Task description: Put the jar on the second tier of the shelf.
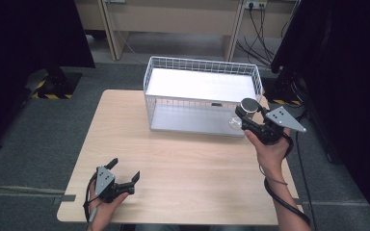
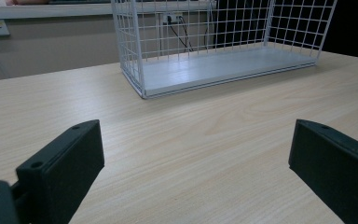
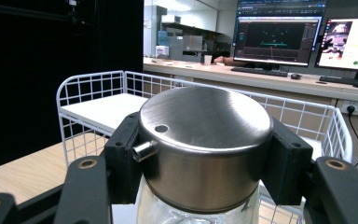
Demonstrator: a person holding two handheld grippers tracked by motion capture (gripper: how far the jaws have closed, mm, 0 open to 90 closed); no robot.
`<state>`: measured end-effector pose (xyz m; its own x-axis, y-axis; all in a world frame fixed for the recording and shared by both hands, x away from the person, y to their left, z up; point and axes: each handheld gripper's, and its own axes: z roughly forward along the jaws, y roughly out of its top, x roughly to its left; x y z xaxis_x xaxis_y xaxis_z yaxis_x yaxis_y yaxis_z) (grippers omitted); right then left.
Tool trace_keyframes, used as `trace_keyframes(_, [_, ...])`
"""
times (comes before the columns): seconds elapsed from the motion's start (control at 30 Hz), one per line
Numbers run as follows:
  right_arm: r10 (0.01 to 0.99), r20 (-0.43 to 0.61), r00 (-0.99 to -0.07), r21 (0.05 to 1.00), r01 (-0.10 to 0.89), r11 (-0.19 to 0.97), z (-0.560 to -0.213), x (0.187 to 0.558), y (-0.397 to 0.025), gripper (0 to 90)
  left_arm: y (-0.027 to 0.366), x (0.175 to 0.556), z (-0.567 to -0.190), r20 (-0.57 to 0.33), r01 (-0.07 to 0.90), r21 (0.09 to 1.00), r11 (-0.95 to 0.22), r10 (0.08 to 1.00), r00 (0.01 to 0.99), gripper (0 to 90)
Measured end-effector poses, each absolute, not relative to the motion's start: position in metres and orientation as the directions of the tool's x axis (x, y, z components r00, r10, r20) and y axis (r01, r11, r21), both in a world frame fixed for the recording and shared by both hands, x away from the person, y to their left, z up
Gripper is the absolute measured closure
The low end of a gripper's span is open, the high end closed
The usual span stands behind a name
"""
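One jar (image 3: 204,154), glass with a steel lid, is pinched at the lid by the right gripper (image 1: 250,115), held in the air just beside the near right corner of the wire basket (image 1: 202,65). By my reading the pick-up is done and the placing is left: the jar has yet to go over the rim and down onto the basket's white floor. Meanwhile the left gripper (image 1: 124,171) rests low near the table's (image 1: 183,159) front left edge, its jaws spread wide with nothing between them. No brand, label or readable writing shows on the jar or basket.
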<state>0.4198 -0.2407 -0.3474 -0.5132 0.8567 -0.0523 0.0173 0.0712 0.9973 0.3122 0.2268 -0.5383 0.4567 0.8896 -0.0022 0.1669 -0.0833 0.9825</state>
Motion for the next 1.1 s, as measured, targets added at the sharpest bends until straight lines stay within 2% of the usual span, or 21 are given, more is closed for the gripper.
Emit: trace_keyframes(1.1, [0.875,-0.057,-0.481,0.997,0.011,0.072,-0.312,0.464,-0.226,40.3,0.227,0.312,-0.538,-0.007,0.166,0.983,-0.078,0.889,0.457,2.9])
